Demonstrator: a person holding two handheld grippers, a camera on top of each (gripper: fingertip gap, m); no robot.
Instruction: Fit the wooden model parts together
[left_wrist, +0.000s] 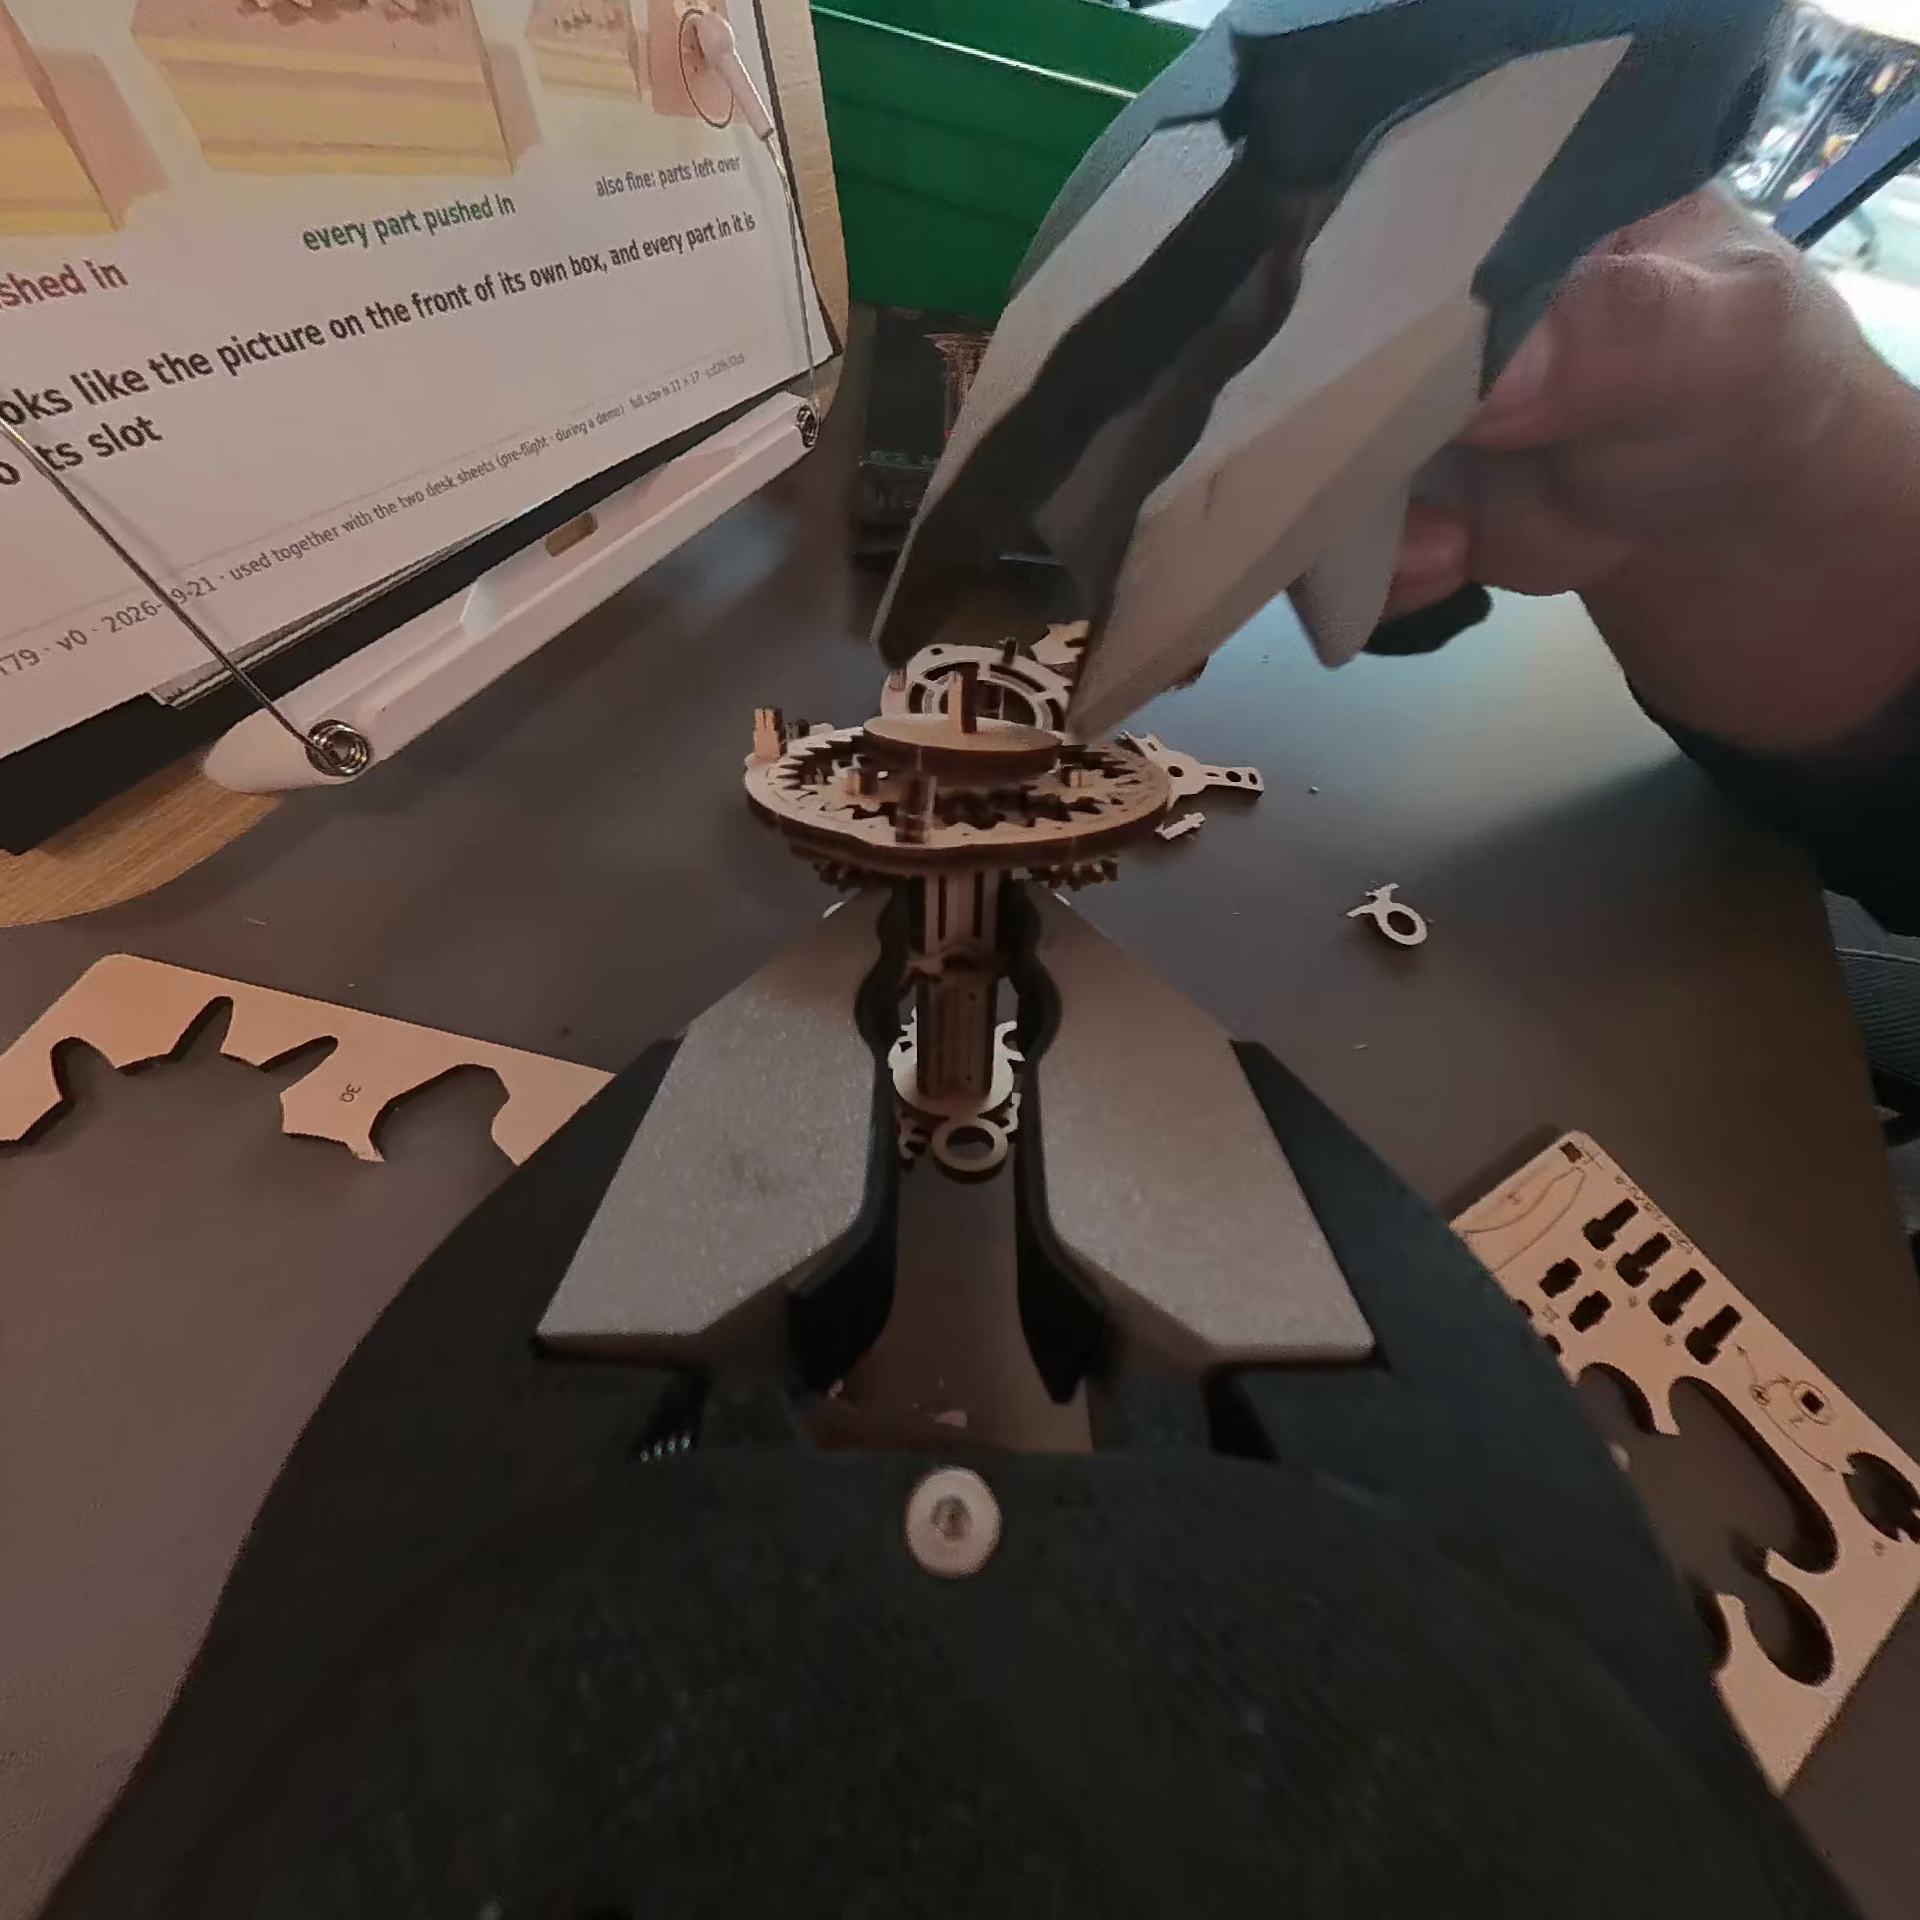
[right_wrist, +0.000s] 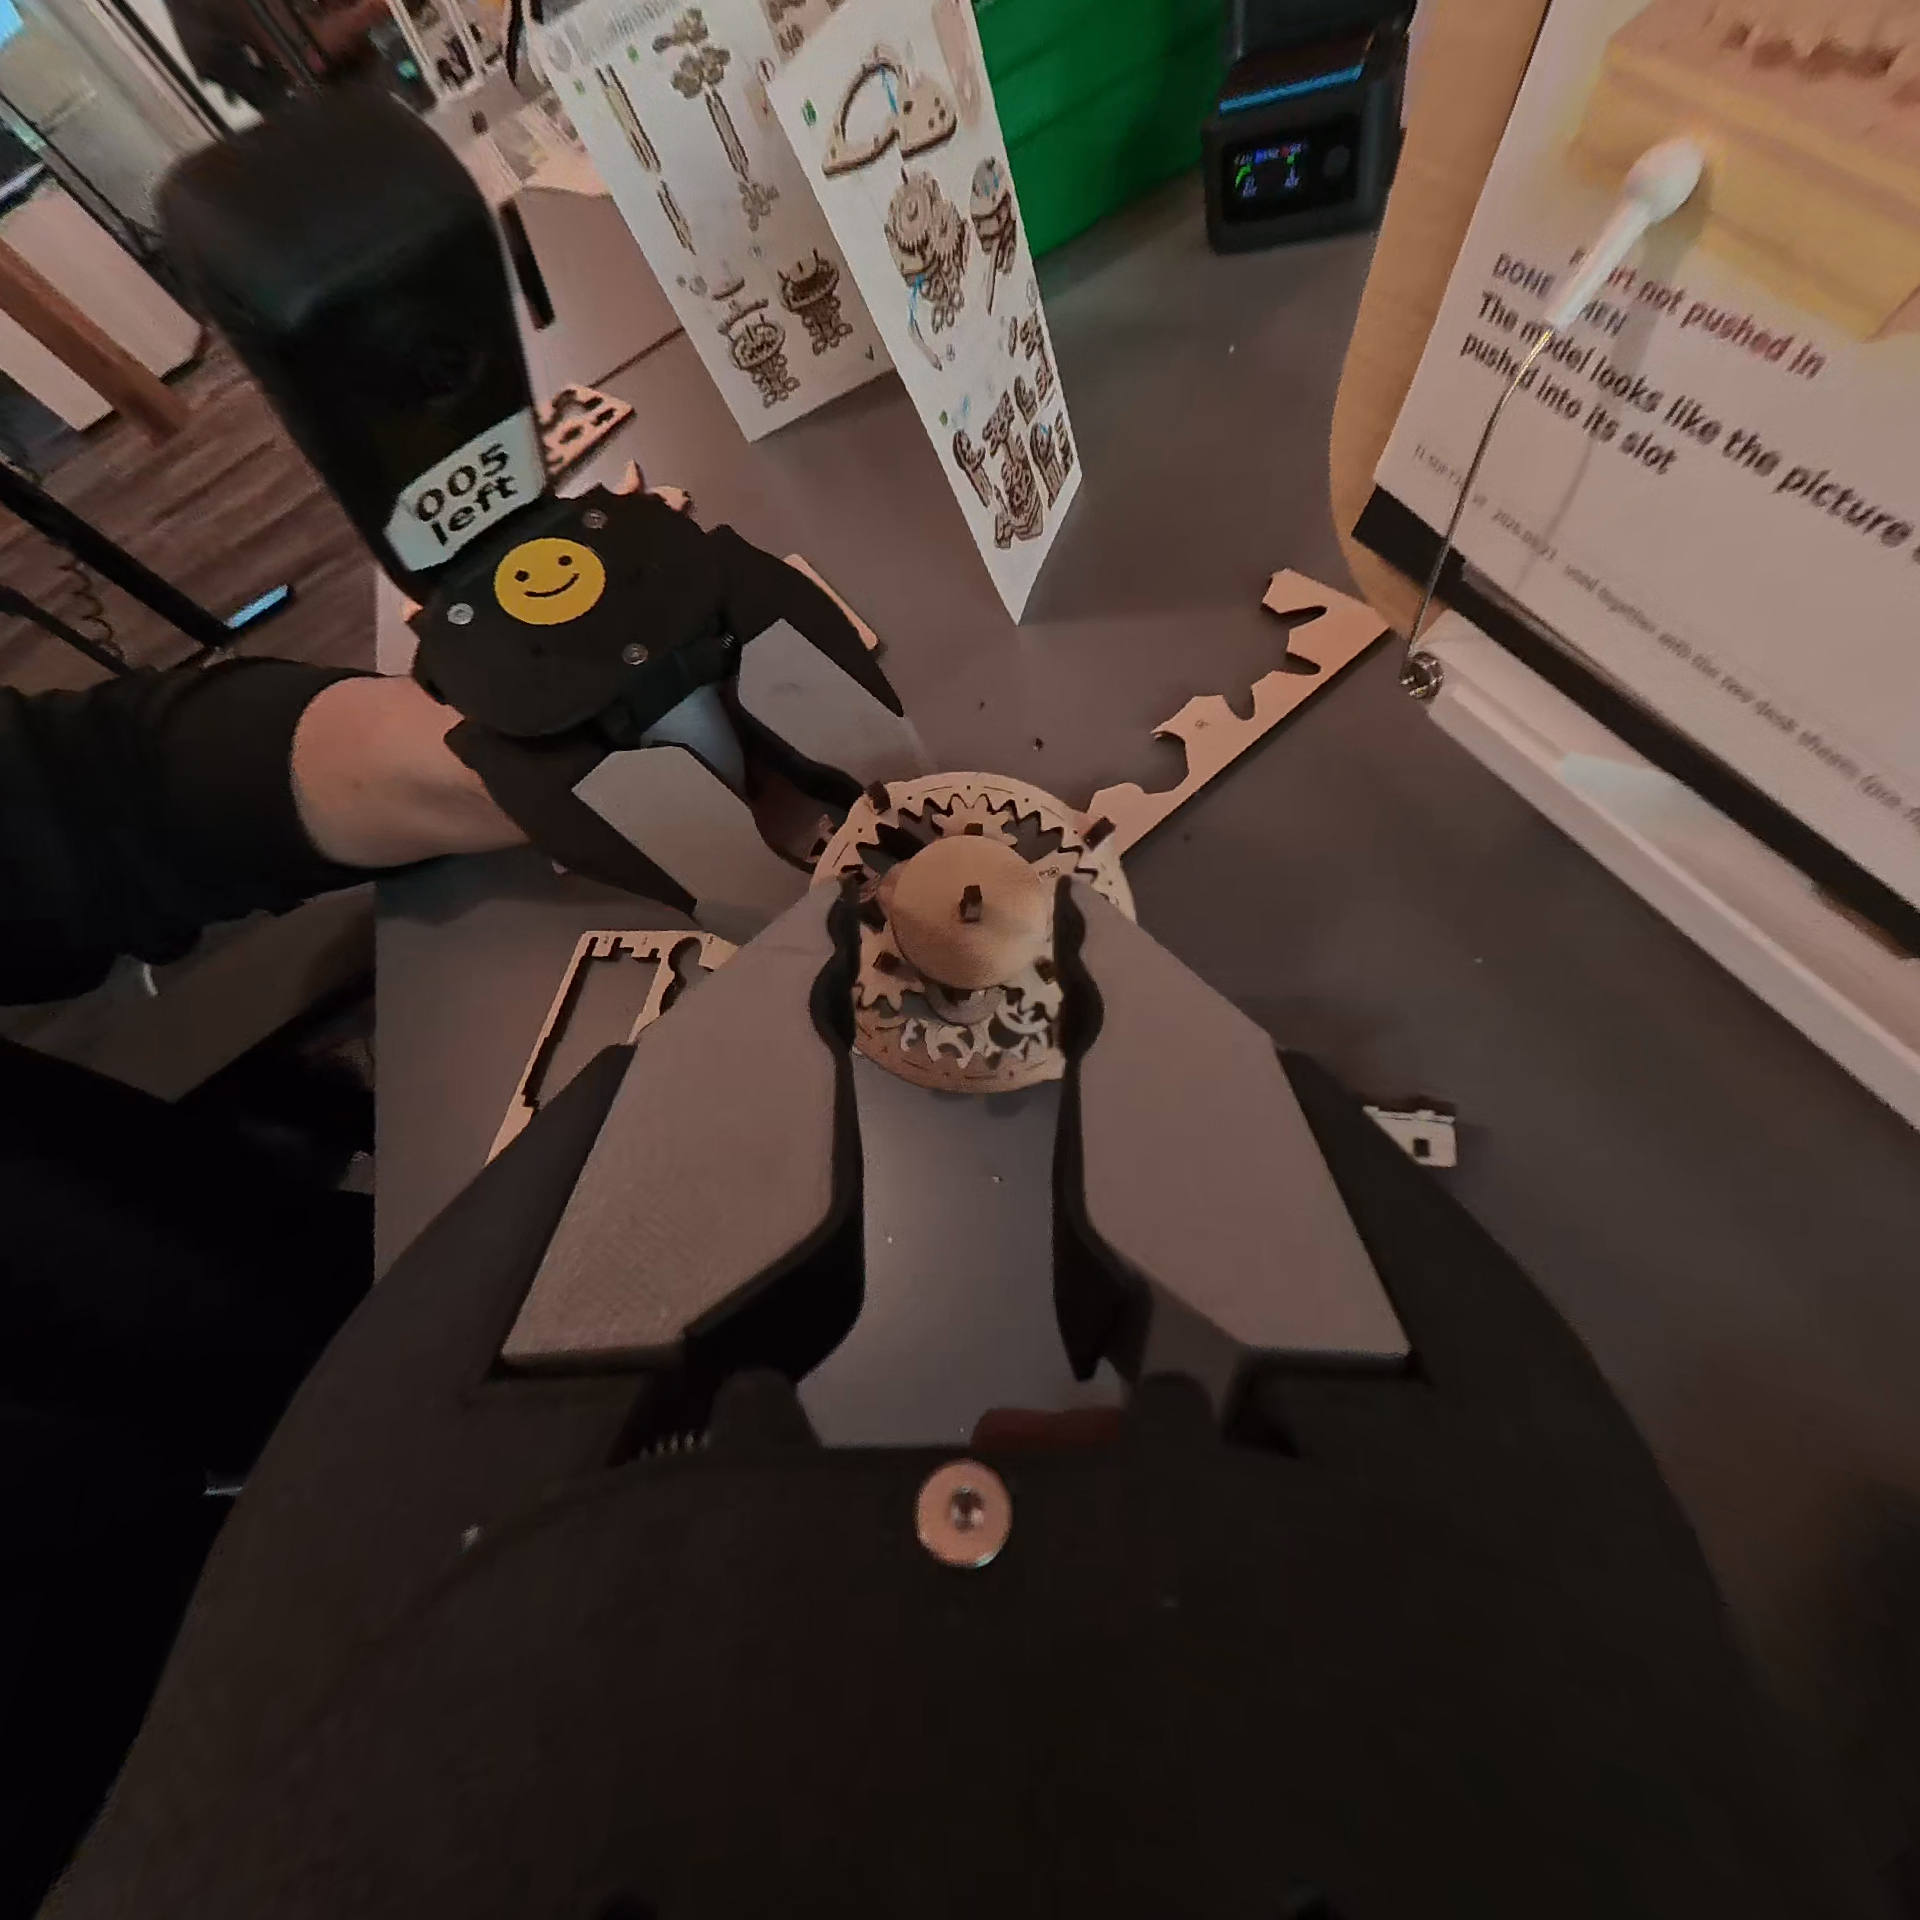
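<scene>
Wooden model (left_wrist: 940, 800) mid-frame: column, gear disc assembled. Left gripper (left_wrist: 951, 997) clamped on column; right gripper (right_wrist: 956, 914) pinching top disc (right_wrist: 961, 904), prob. seating it. Loose pcs (left_wrist: 1387, 914) right of centre left.

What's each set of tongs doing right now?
Left tongs: shut on the wooden model, gripping its column.
Right tongs: around the model's round top disc; contact cannot be told.

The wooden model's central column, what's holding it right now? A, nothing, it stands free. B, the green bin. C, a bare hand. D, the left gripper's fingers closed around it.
D: in the left wrist view the left gripper has its fingers shut on either side of the wooden model's column.
</scene>
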